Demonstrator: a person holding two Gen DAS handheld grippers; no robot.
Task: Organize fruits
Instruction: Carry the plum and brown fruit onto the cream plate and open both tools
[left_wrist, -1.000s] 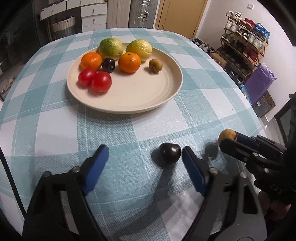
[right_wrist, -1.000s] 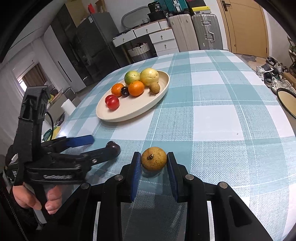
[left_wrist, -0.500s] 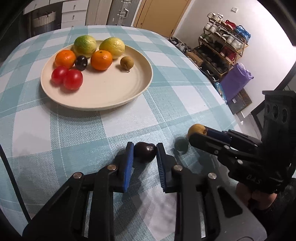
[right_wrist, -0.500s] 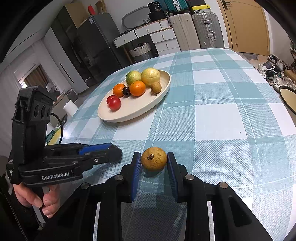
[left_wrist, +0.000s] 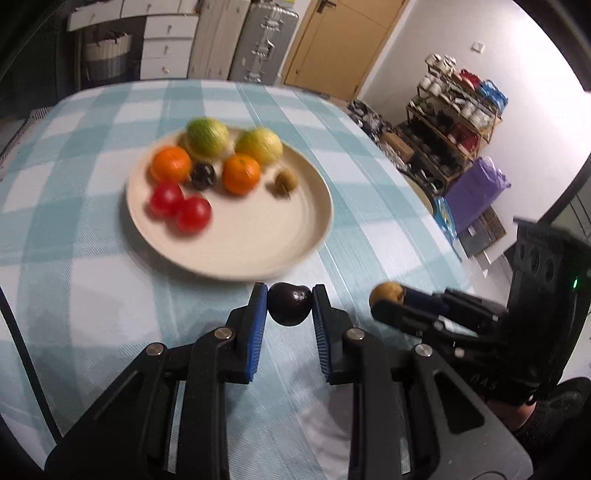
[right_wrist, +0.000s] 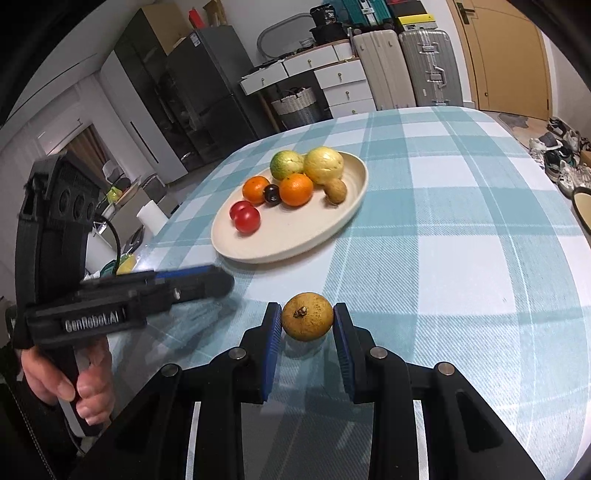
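Note:
My left gripper (left_wrist: 290, 304) is shut on a dark purple plum (left_wrist: 289, 303) and holds it above the checked tablecloth, just short of the cream plate (left_wrist: 295, 236). My right gripper (right_wrist: 307, 317) is shut on a small brown fruit (right_wrist: 307, 316), also off the cloth; it shows at the right of the left wrist view (left_wrist: 386, 293). The plate (right_wrist: 295, 236) holds two red tomatoes (right_wrist: 244, 216), two oranges (right_wrist: 295, 189), a dark plum (right_wrist: 272, 193), a green fruit (right_wrist: 286, 164), a yellow fruit (right_wrist: 324, 165) and a small brown fruit (right_wrist: 335, 190).
The round table (right_wrist: 461, 221) has a blue-and-white checked cloth. A shoe rack (left_wrist: 458, 122) and a purple bag (left_wrist: 476, 188) stand beyond its right edge. Suitcases (right_wrist: 402, 70), drawers and a basket stand behind it.
My left gripper closed on the dark plum, lifted it and moved it toward the plate. My right gripper kept its hold on the brown fruit and stayed roughly in place.

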